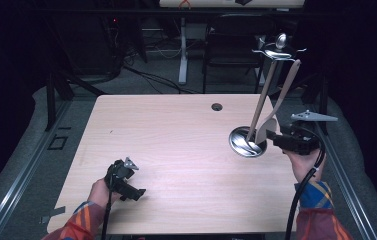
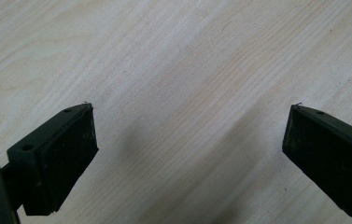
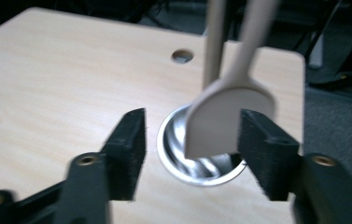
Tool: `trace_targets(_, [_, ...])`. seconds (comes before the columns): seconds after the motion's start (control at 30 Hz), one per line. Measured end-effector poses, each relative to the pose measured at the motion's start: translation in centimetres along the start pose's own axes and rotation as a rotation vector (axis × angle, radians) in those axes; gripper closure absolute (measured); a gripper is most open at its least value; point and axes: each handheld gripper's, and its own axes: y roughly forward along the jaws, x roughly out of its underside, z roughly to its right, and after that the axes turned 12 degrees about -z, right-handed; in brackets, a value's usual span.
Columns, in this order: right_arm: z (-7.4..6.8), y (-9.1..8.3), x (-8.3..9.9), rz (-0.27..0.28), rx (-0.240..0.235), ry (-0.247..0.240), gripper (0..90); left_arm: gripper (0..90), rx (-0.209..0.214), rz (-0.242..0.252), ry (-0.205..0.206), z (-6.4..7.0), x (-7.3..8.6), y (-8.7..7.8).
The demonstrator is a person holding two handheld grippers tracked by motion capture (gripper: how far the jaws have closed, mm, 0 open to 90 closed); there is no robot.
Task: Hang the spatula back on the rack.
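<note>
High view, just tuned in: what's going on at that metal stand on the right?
A person's right tongs are open around the blade of a pale spatula that hangs from the metal stand over its round base. One jaw touches the blade; it isn't clamped. A second pale utensil hangs beside it. The left tongs are open over bare table.

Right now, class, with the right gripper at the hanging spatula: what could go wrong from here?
1. The right gripper is open around the spatula, which sits nearer one jaw; closing may push it sideways and set it swinging.
2. The spatula hangs from the rack beside another utensil; pulling it might knock that one or tip the rack.
3. The left gripper rests far away and couldn't steady anything.
</note>
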Motion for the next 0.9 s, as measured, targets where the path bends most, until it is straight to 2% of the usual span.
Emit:
trace_targets(0.1, [-0.7, 0.1, 0.2, -0.03, -0.019, -0.02, 34.8, 2.9, -0.001, 0.002, -0.001, 0.0, 0.0, 0.0])
trace_targets(0.13, [-1.5, 0.1, 0.4, -0.051, -0.028, -0.042, 30.2, 2.9, -0.001, 0.005, -0.001, 0.0, 0.0, -0.1])
trace_targets(0.17, [-1.5, 0.1, 0.4, -0.051, -0.028, -0.042, 30.2, 2.9, -0.001, 0.005, -0.001, 0.0, 0.0, -0.1])
trace_targets(0.2, [-2.3, 0.3, 0.5, -0.077, -0.038, -0.064, 27.6, 2.9, -0.002, 0.003, 0.003, -0.1, 0.0, -0.1])
trace_targets(0.27, [-2.6, 0.4, 0.7, -0.079, -0.048, -0.073, 25.5, 2.9, -0.002, 0.003, 0.003, 0.0, 0.0, -0.1])
trace_targets(0.33, [-3.7, 0.7, 1.0, -0.121, -0.068, -0.11, 21.1, 2.9, -0.001, 0.006, 0.001, 0.0, 0.0, -0.2])
trace_targets(0.4, [-4.5, 1.0, 1.3, -0.139, -0.083, -0.131, 17.5, 2.9, -0.002, 0.006, 0.001, 0.0, 0.1, -0.2])
trace_targets(0.43, [-4.5, 1.0, 1.3, -0.139, -0.083, -0.131, 17.5, 2.9, -0.002, 0.006, 0.001, 0.0, 0.1, -0.2])
trace_targets(0.47, [-5.2, 1.2, 1.6, -0.175, -0.102, -0.15, 15.5, 2.9, -0.003, 0.007, 0.0, 0.0, 0.1, -0.2])
trace_targets(0.5, [-5.2, 1.2, 1.6, -0.175, -0.102, -0.15, 15.5, 2.9, -0.004, 0.007, 0.001, 0.0, 0.1, -0.2])
trace_targets(0.67, [-6.9, 2.4, 2.5, -0.237, -0.138, -0.205, 11.7, 2.9, -0.005, 0.009, 0.002, 0.0, 0.0, -0.2])
trace_targets(0.9, [-8.2, 3.8, 3.3, -0.302, -0.167, -0.247, 7.1, 2.9, -0.005, 0.008, 0.003, 0.0, 0.0, -0.2])
